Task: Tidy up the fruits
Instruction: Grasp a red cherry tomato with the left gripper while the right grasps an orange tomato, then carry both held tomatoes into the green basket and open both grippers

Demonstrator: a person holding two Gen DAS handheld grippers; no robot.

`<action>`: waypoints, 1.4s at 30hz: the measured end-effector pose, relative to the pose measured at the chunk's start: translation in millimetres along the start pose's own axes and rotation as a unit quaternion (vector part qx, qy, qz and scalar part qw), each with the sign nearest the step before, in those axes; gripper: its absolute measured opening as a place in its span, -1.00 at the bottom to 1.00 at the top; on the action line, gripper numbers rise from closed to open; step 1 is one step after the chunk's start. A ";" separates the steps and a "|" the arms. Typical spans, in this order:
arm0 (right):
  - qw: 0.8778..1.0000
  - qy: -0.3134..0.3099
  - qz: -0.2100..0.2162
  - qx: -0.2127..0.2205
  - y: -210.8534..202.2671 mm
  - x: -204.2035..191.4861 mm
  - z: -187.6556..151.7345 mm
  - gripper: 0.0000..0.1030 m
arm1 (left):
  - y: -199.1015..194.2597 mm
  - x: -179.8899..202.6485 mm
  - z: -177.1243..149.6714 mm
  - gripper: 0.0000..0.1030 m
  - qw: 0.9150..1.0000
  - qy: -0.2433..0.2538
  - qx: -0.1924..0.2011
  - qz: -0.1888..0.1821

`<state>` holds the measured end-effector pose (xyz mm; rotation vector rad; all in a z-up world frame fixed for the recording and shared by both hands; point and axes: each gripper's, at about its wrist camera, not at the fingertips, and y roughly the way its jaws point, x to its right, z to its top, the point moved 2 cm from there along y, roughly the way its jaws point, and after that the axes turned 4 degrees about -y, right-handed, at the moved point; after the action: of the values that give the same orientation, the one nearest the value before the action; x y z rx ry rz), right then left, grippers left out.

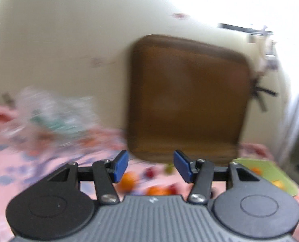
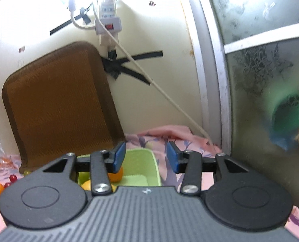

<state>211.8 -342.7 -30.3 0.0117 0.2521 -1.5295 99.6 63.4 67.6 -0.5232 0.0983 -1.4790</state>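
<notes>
Both claws stand apart with nothing between the pads. I take the green shallow plastic tray (image 2: 149, 161) on the pink floral bedsheet (image 2: 169, 137) as landmark.

Right claw (image 2: 146, 157) hovers over the tray's near side. One small round orange fruit (image 2: 117, 176) sits inside the tray, just under the claw's left pad; a yellowish fruit (image 2: 86, 184) lies beside it, mostly hidden behind the linkage.

Left claw (image 1: 151, 166) view is blurred. Loose fruit lies on the sheet left of the tray (image 1: 270, 171): two small orange ones (image 1: 129, 179) below and just beyond the pads, small red round ones (image 1: 150, 172) and a greenish one (image 1: 168, 168) near the foot of the brown woven cushion (image 1: 187, 96) leaning on the wall. A crinkled clear plastic bag (image 1: 48, 113) sits further left.

My read on handling: the oranges look light, firm and smooth-skinned, likely to roll on the soft sheet, so I'd pinch across the widest part. The red ones look tiny and soft and need a gentle squeeze. The next pick is closest to the left claw.
</notes>
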 end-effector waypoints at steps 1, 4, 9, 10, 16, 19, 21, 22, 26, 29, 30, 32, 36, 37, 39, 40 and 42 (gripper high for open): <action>1.000 0.003 -0.004 0.002 -2.3 -1.3 1.6 -0.08 | -2.4 -11.9 -2.7 -0.01 1.000 -0.006 -0.006 0.010; 0.999 0.012 0.032 -0.011 -8.6 -14.6 9.7 -0.08 | -3.3 -33.1 -16.4 -0.01 0.999 -0.011 -0.023 0.023; 0.984 -0.031 0.167 -0.054 -19.1 -82.3 15.7 -0.08 | 9.8 -35.2 -37.7 -0.01 0.999 0.009 -0.052 0.007; 0.978 -0.049 0.191 -0.069 -17.5 -100.0 13.3 -0.10 | 13.6 -31.8 -43.2 -0.01 0.998 0.017 -0.057 0.007; 0.952 -0.116 0.244 -0.146 14.2 -172.4 -13.1 -0.24 | 36.3 -12.5 -66.6 -0.02 0.994 0.058 -0.087 0.002; 0.946 -0.127 0.239 -0.180 36.5 -190.2 -24.4 -0.29 | 37.3 -8.0 -68.1 -0.02 0.994 0.071 -0.086 0.001; 0.941 -0.126 0.239 -0.202 48.6 -198.0 -29.4 -0.29 | 40.6 -6.6 -69.9 -0.02 0.992 0.074 -0.097 0.006; 0.938 -0.123 0.244 -0.215 54.4 -201.4 -31.8 -0.29 | 41.8 -6.9 -70.1 -0.05 0.992 0.074 -0.101 0.006; 0.932 -0.116 0.247 -0.238 63.3 -213.3 -42.0 -0.27 | 46.9 -7.9 -71.1 -0.23 0.990 0.071 -0.118 0.008; 0.935 -0.121 0.238 -0.235 66.5 -216.6 -44.6 -0.29 | 47.5 -5.3 -71.8 -0.41 0.990 0.080 -0.118 0.003; 0.935 -0.120 0.239 -0.233 66.8 -216.3 -45.1 -0.30 | 47.3 -4.3 -72.4 -0.41 0.990 0.084 -0.117 0.004; 0.936 -0.123 0.239 -0.228 65.7 -216.3 -45.6 -0.31 | 46.8 -5.0 -72.3 -0.42 0.990 0.083 -0.115 0.002; 0.944 -0.110 0.245 -0.193 46.3 -206.1 -33.8 -0.32 | 38.2 -11.3 -68.5 -0.42 0.993 0.065 -0.091 -0.025; 0.947 -0.107 0.246 -0.178 36.8 -199.4 -29.4 -0.32 | 34.1 -11.2 -68.1 -0.42 0.994 0.065 -0.081 -0.035; 0.950 -0.102 0.248 -0.157 16.5 -185.2 -23.9 -0.32 | 27.8 -6.9 -68.8 -0.42 0.993 0.072 -0.074 -0.051; 0.952 -0.101 0.248 -0.150 6.0 -177.8 -22.9 -0.32 | 25.5 -3.0 -70.4 -0.42 0.992 0.071 -0.079 -0.063; 0.954 -0.102 0.244 -0.141 -14.2 -161.8 -23.6 -0.32 | 20.7 7.6 -74.7 -0.42 0.989 0.066 -0.094 -0.094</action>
<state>190.8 -180.0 -23.7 -0.2907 0.2770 -0.9841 91.4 35.7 -4.8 -0.5991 0.3010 -1.6985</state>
